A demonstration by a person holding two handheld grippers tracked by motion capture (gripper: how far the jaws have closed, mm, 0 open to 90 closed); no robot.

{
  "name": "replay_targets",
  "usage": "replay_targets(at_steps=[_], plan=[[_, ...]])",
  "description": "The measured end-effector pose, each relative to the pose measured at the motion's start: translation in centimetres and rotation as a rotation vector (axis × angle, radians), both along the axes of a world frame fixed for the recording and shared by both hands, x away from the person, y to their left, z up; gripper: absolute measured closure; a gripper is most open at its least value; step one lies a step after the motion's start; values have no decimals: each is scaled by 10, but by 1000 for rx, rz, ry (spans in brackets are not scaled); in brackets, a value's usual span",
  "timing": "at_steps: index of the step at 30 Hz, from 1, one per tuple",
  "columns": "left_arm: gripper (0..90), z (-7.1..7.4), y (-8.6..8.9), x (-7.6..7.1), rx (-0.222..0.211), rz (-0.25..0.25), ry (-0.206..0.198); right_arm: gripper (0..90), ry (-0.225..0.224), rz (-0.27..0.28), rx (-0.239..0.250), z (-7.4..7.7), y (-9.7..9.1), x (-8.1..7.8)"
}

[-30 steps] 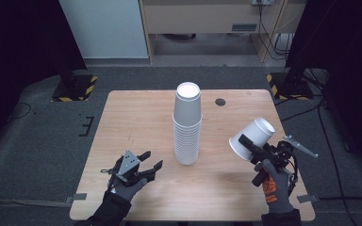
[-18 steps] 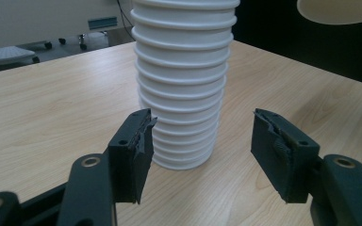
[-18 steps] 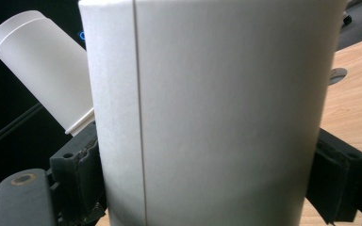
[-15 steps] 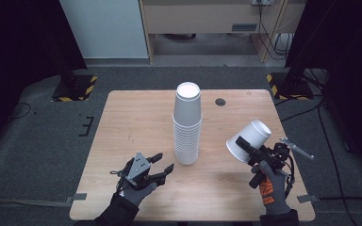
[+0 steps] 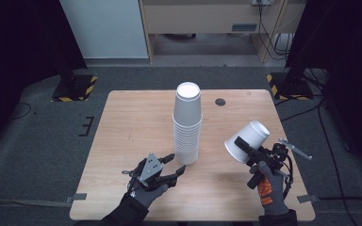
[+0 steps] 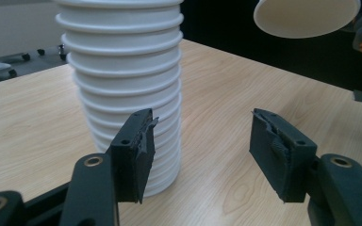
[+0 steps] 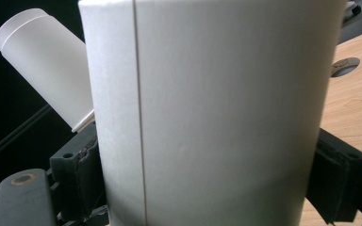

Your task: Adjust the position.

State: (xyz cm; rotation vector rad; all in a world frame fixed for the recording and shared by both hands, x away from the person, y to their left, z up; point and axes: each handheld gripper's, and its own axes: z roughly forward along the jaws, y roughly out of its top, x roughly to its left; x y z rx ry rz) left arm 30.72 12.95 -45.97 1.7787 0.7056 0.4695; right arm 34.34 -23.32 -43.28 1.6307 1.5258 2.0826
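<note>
A tall stack of white paper cups (image 5: 187,125) stands upside down at the middle of the wooden table (image 5: 132,117). My left gripper (image 5: 175,164) lies low just in front of and left of the stack's base, jaws open with nothing between them. In the left gripper view the stack (image 6: 122,70) rises behind the left pad (image 6: 134,150), apart from it. My right gripper (image 5: 245,147) is shut on a single white cup (image 5: 247,140), held tilted above the table's right side. The cup's wall (image 7: 207,113) sits clamped between both pads.
A round black hole (image 5: 220,101) sits in the table behind the stack. Yellow-and-black striped stand feet rest on the floor at the back left (image 5: 75,89) and back right (image 5: 283,84). The table's front edge lies close under both hands.
My left gripper has slid right along the table's front toward the base of the stack. The right gripper and its cup have barely shifted.
</note>
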Motion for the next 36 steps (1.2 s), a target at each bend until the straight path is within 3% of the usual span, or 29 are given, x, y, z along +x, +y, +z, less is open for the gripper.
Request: replay_targets(at_steps=[13, 19, 36], plan=[[408, 6, -38, 5, -12, -57, -25, 148, 8, -5, 18, -2, 1, -2], [410, 7, -52, 10, -21, -70, -38, 148, 18, -13, 52, -4, 0, -2], [419, 4, -78, 23, -35, -96, -62, 148, 43, -10, 71, -9, 3, -3]])
